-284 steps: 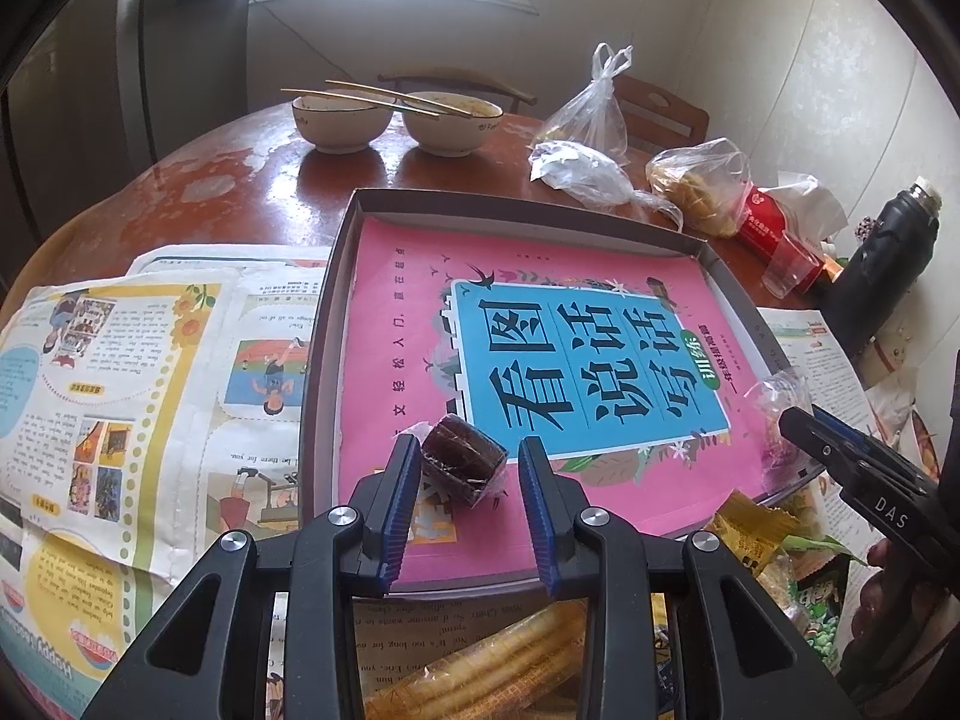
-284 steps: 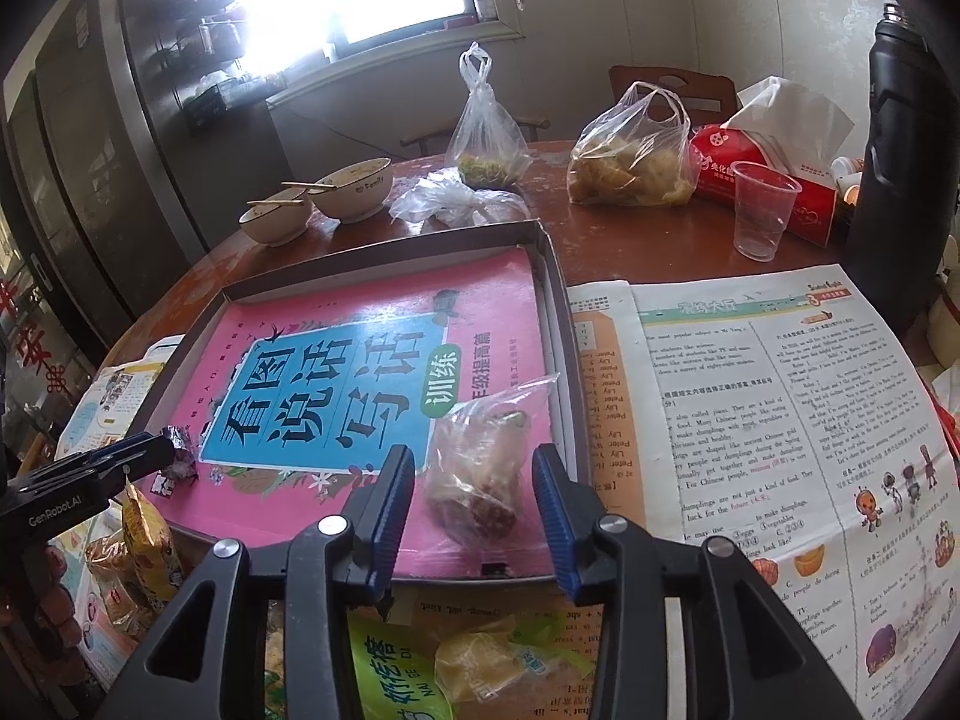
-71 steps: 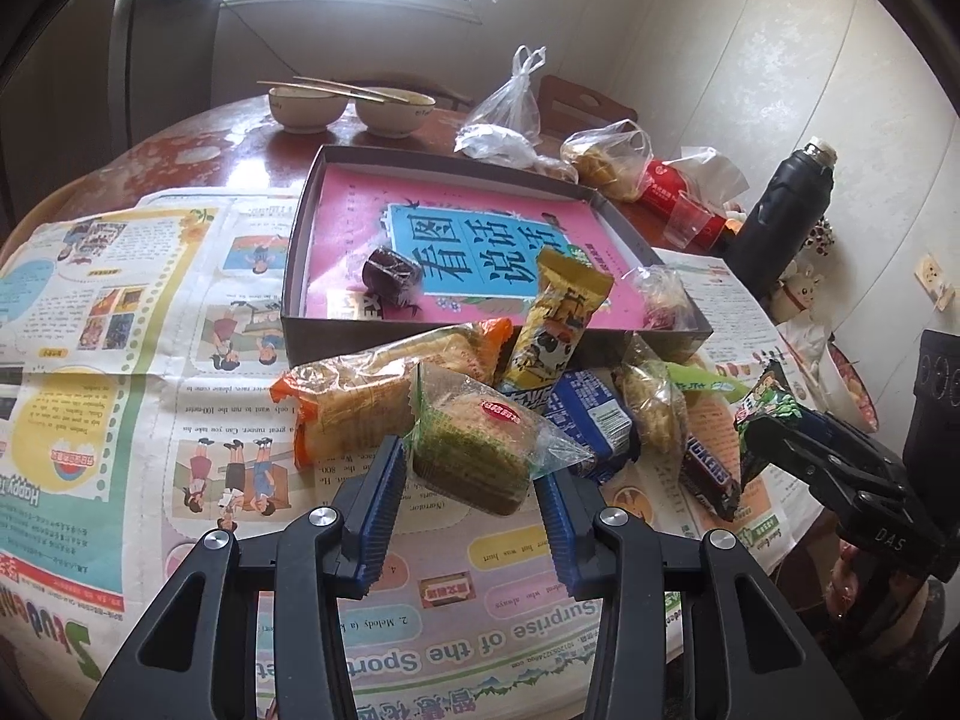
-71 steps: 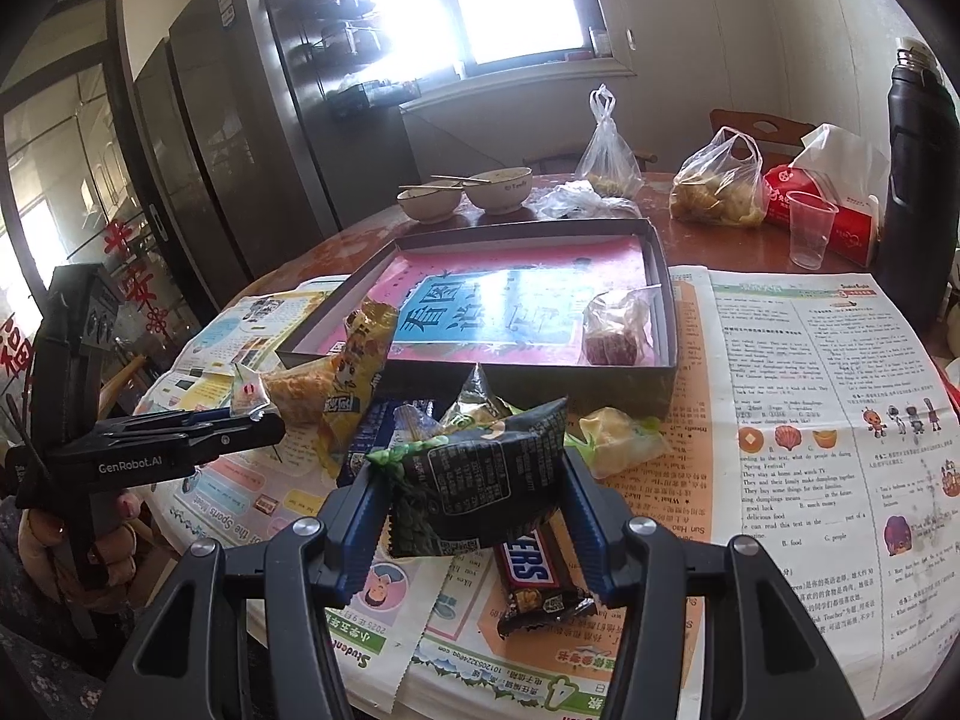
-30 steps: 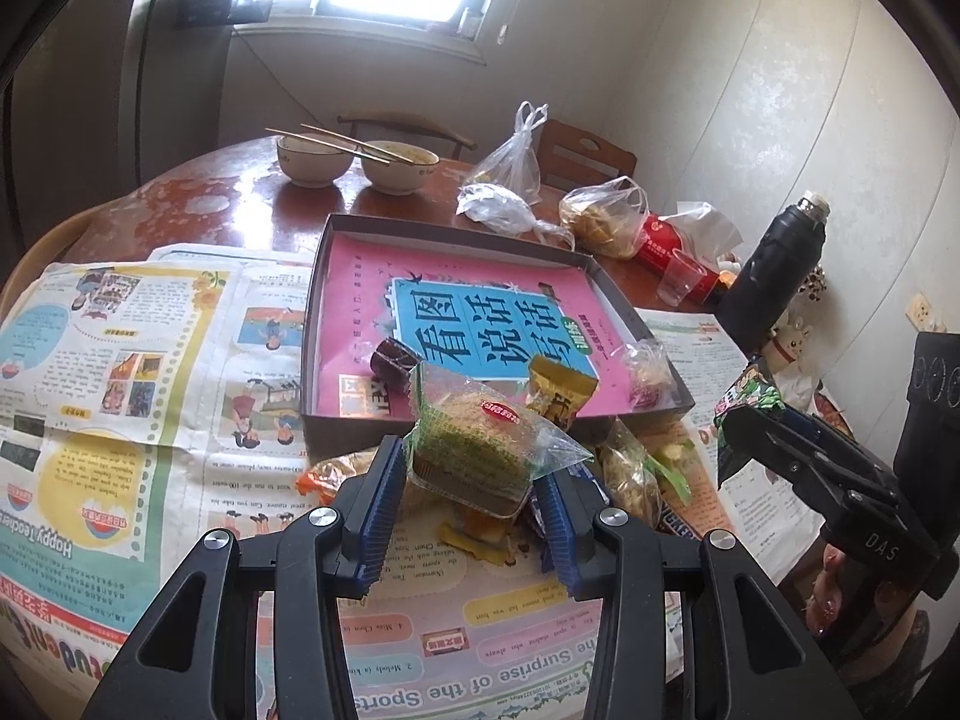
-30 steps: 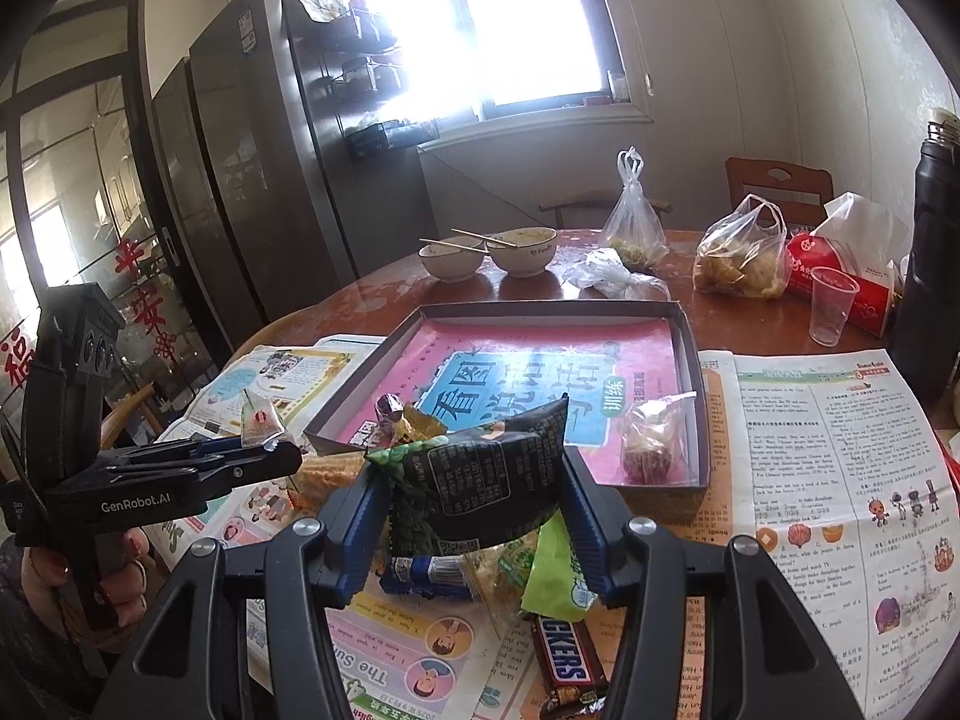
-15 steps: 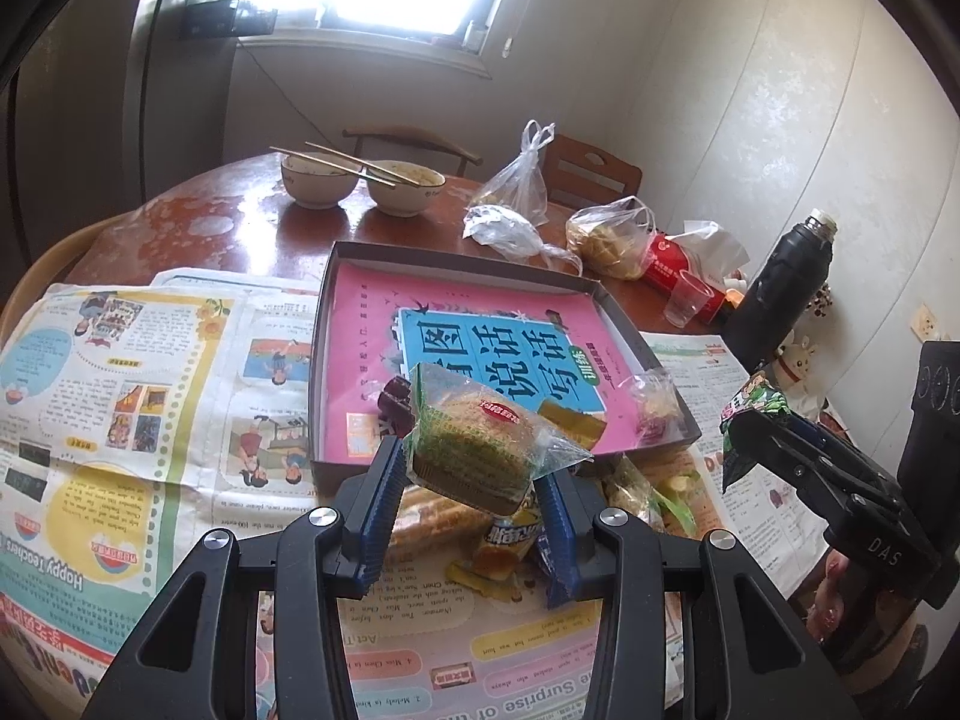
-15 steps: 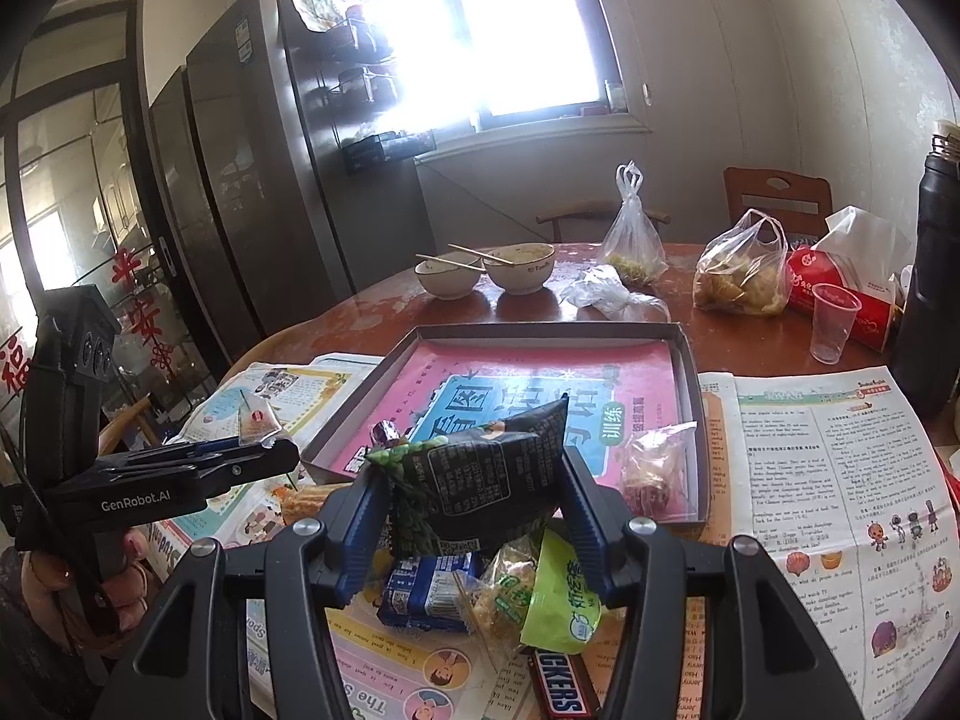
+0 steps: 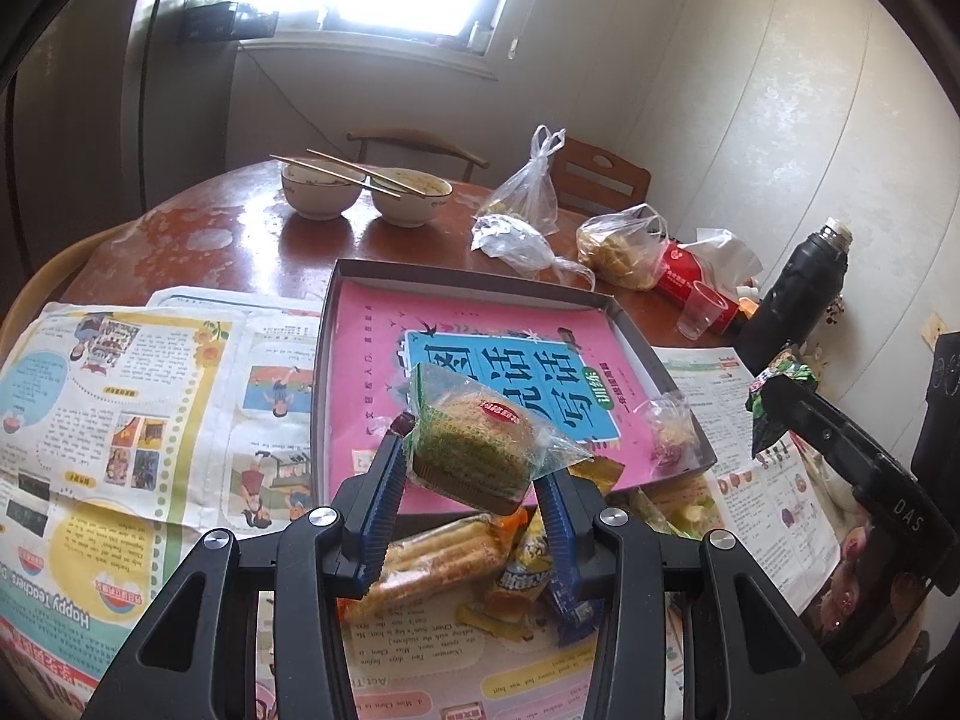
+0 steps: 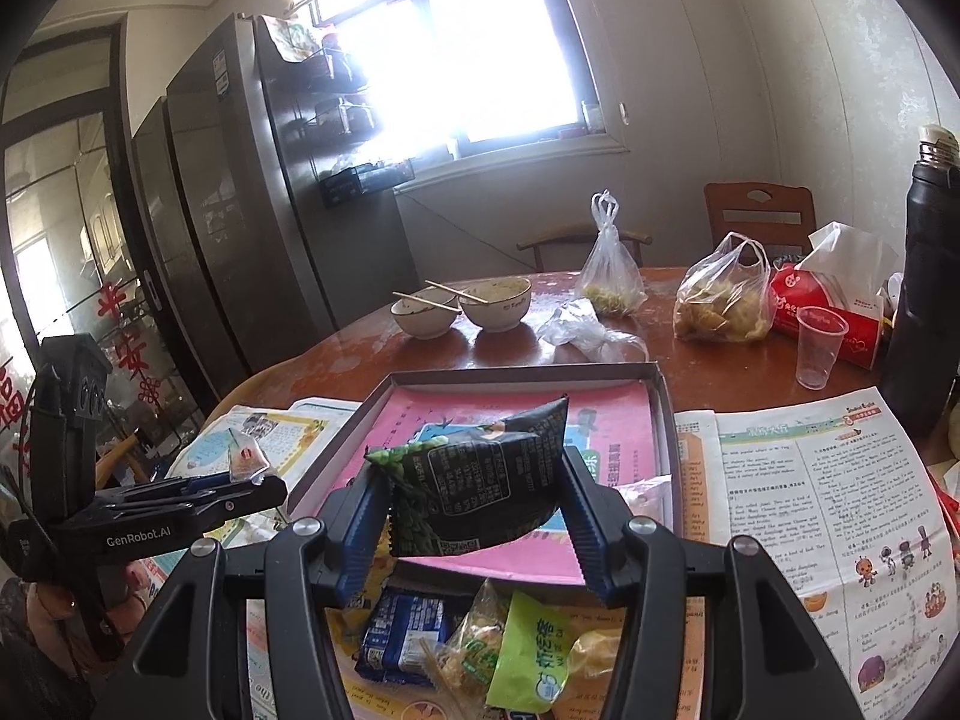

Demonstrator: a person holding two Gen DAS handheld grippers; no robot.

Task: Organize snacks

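Right now both grippers are up off the table, each clamped on a snack. Seen from its own camera, the left gripper (image 9: 474, 483) has its blue pads squeezed against the sides of a wrapped cake (image 9: 474, 447), a round yellowish one in clear plastic with a red label on top. It hangs above the near edge of the shallow tray (image 9: 327, 360), which has a pink booklet (image 9: 480, 348) lying flat inside it. From the other camera, the right gripper (image 10: 474, 504) grips a dark green snack bag (image 10: 480, 480) that bulges between its jaws, also held above the front of the tray (image 10: 665, 420).

Two small snacks already sit in the tray: a little clear-wrapped sweet (image 9: 669, 435) by the right wall, and something dark tucked behind the cake's left corner, too hidden to make out. More snacks lie in a heap on the newspaper (image 9: 138, 396) just in front of the tray: a long pack of yellow biscuits (image 9: 432, 558), a blue packet (image 10: 402, 630), and a light green packet (image 10: 531, 654) beside a crinkly clear one.

Farther back on the brown round table (image 9: 228, 240) stand two bowls (image 9: 366, 195) with chopsticks across them, some tied plastic bags (image 10: 720, 300), a red tissue pack (image 10: 828, 312), a clear cup (image 10: 819, 345) and a tall black flask (image 10: 927, 300)
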